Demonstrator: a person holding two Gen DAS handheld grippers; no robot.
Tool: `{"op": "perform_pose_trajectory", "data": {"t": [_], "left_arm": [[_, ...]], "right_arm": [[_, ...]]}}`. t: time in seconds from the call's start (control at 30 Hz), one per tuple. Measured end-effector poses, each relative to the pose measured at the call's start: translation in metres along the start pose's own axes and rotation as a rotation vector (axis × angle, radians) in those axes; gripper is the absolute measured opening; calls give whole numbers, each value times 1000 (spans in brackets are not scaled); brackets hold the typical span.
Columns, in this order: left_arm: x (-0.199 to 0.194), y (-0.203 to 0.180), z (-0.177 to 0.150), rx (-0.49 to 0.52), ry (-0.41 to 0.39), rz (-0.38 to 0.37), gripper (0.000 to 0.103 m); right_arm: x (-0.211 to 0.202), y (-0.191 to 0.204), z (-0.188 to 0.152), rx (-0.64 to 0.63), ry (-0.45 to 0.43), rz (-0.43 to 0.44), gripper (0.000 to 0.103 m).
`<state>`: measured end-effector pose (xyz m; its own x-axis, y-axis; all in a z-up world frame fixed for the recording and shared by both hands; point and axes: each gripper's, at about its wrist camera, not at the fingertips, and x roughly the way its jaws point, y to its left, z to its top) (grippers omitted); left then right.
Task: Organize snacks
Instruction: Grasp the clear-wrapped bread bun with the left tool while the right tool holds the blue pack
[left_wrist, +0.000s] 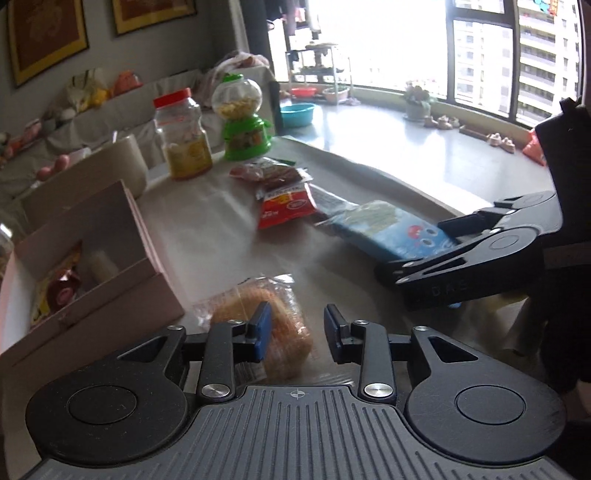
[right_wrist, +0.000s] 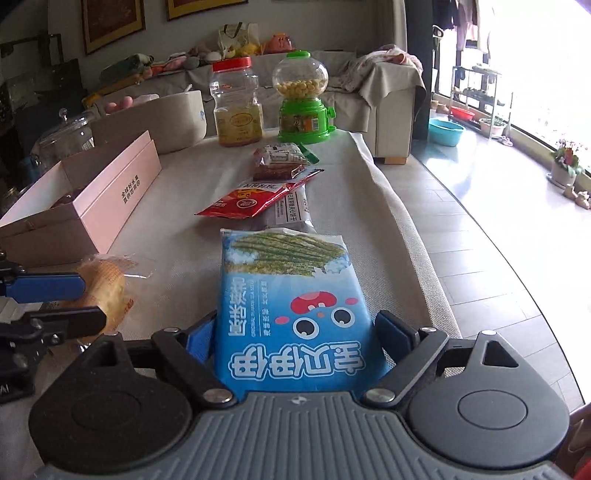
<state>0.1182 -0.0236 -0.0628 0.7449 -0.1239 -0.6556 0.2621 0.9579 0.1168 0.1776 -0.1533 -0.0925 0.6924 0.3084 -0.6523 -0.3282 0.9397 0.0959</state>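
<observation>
Closest in, the right gripper (right_wrist: 295, 332) has its blue-padded fingers spread wide on either side of a big light-blue snack bag with green sticks and a red cartoon face printed on it (right_wrist: 290, 295). The bag sits deep between the pads, but I can't tell if they're actually pressing it. It lies flat on the beige cloth-covered table (right_wrist: 177, 229).

Over on the left, the left gripper (left_wrist: 297, 332) is partly open around a clear-wrapped golden bread roll (left_wrist: 284, 325). Its left pad lies over the wrapper, the right pad looks just clear of it.

Just beyond the roll is the open pink cardboard box (right_wrist: 110, 199), with a couple of wrapped snacks already inside (left_wrist: 62, 291).

Further up the middle of the table: a red foil snack packet (right_wrist: 251, 201) overlapping a grey packet (right_wrist: 291, 214), then a clear pack of brownish snacks (right_wrist: 280, 162).

At the far end stand a clear plastic jar with a red lid (right_wrist: 236, 103) and a green toy gumball dispenser with yellow balls (right_wrist: 303, 99), side by side, with a cream-coloured round container (right_wrist: 166, 118) to their left.
</observation>
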Motion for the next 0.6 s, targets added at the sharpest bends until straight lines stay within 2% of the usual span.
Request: {"op": "perform_pose_trajectory", "data": {"t": [0.2, 0.23, 0.33, 0.4, 0.5, 0.6], "left_arm": [[1, -4, -7, -20, 16, -154, 38], [1, -4, -8, -29, 18, -159, 38], [-8, 1, -10, -41, -49, -49, 38], [-13, 12, -9, -57, -65, 33, 37], [-8, 24, -11, -86, -22, 49, 36], [-7, 21, -13, -70, -31, 53, 38]], "right_arm": [[-4, -8, -1, 25, -12, 25, 91], [-4, -9, -1, 29, -13, 28, 91], [-4, -9, -1, 30, -14, 29, 91], [-4, -9, -1, 33, -15, 32, 92], [-3, -10, -1, 37, -15, 40, 93], [-2, -7, -1, 21, -5, 32, 95]]}}
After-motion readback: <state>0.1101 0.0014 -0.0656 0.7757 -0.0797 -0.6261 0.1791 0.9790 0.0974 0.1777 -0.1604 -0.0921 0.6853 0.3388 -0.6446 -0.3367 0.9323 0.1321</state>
